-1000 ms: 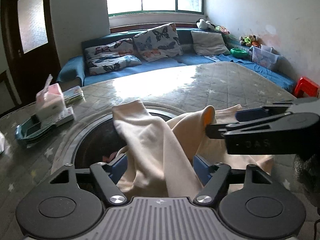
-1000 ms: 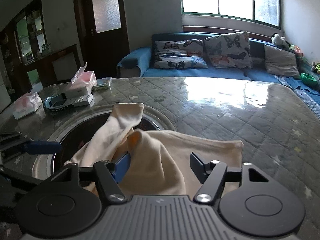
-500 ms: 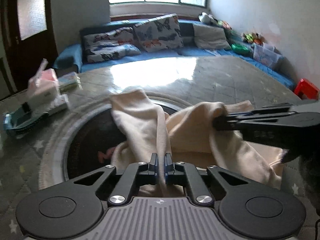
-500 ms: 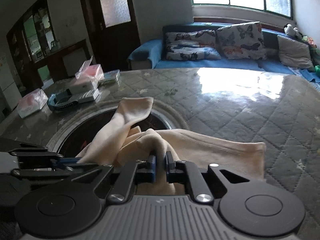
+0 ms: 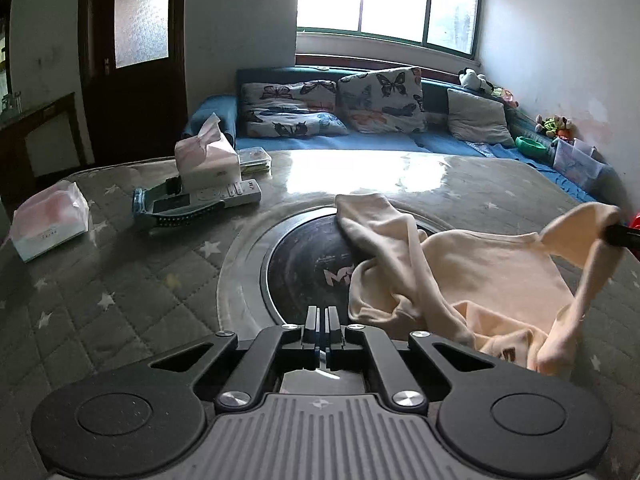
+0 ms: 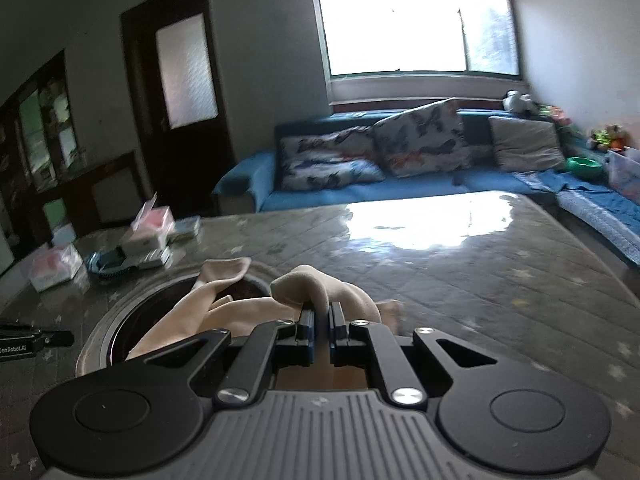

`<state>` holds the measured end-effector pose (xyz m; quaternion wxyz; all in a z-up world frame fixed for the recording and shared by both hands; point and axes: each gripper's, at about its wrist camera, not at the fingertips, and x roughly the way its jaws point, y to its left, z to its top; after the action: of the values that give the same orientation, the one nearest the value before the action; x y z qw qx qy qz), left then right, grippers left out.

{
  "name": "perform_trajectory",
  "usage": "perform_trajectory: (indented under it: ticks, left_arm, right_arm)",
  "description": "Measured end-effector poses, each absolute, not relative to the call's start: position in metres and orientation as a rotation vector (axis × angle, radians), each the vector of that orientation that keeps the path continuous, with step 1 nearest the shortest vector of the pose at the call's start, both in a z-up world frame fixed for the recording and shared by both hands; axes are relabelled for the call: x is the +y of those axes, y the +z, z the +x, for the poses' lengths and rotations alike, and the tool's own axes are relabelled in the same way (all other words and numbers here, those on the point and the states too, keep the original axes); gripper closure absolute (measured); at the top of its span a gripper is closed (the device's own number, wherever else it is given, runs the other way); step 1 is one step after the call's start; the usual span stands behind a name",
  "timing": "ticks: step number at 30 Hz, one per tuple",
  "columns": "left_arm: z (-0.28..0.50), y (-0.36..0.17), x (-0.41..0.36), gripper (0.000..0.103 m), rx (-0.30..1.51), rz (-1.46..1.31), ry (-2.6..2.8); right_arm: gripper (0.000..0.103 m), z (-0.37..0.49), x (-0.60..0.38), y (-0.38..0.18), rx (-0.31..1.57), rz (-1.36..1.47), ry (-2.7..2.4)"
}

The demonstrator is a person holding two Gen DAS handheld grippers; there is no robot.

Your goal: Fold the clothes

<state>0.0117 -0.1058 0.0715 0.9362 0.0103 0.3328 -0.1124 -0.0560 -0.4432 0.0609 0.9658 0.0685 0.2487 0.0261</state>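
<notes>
A cream long-sleeved top lies crumpled on the quilted table, with one sleeve stretched over a round black inset. My left gripper is shut just left of the cloth, and no fabric shows between its fingers. My right gripper is shut on a fold of the top. In the left wrist view its tip holds that fold raised at the far right edge. The left gripper shows low at the left edge of the right wrist view.
Two tissue boxes, a remote and a blue tray stand on the table's far left. A blue sofa with butterfly cushions runs behind the table, and a dark door is at the back left.
Both grippers went from open to shut. The left one had cloth between its fingers and now sits beside it. The right one has lifted its fold up and to the right.
</notes>
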Motion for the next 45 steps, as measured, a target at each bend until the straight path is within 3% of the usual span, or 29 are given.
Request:
perform_trajectory:
  ticks: [5, 7, 9, 11, 16, 18, 21, 33, 45]
  left_arm:
    - [0.018, 0.073, -0.131, 0.095, 0.683, 0.036, -0.28]
    - [0.026, 0.073, -0.146, 0.086, 0.683, 0.053, -0.302]
    - [0.035, 0.071, -0.161, 0.065, 0.683, 0.074, -0.307]
    - [0.045, 0.066, -0.176, 0.061, 0.678, 0.111, -0.319]
    - [0.067, 0.047, -0.197, 0.064, 0.719, 0.174, -0.332]
    - [0.069, 0.04, -0.199, 0.093, 0.733, 0.191, -0.343]
    - [0.064, 0.039, -0.19, 0.1, 0.725, 0.18, -0.34]
    - [-0.015, 0.081, -0.095, 0.101, 0.675, 0.007, -0.214]
    - [-0.089, 0.055, -0.037, 0.096, 0.804, 0.006, -0.164]
  right_arm:
    - [0.097, -0.095, -0.456, 0.058, 0.487, 0.15, 0.001]
    - [0.097, -0.101, -0.46, 0.053, 0.497, 0.161, -0.013]
    - [0.097, -0.106, -0.464, 0.049, 0.507, 0.172, -0.027]
    - [0.097, -0.111, -0.468, 0.044, 0.517, 0.182, -0.04]
    - [0.097, -0.125, -0.478, 0.033, 0.541, 0.208, -0.074]
    - [0.097, -0.13, -0.482, 0.028, 0.55, 0.219, -0.088]
    - [0.097, -0.136, -0.486, 0.025, 0.554, 0.229, -0.101]
    - [0.097, -0.149, -0.494, 0.031, 0.518, 0.238, -0.118]
    - [0.095, -0.169, -0.495, 0.04, 0.509, 0.22, -0.107]
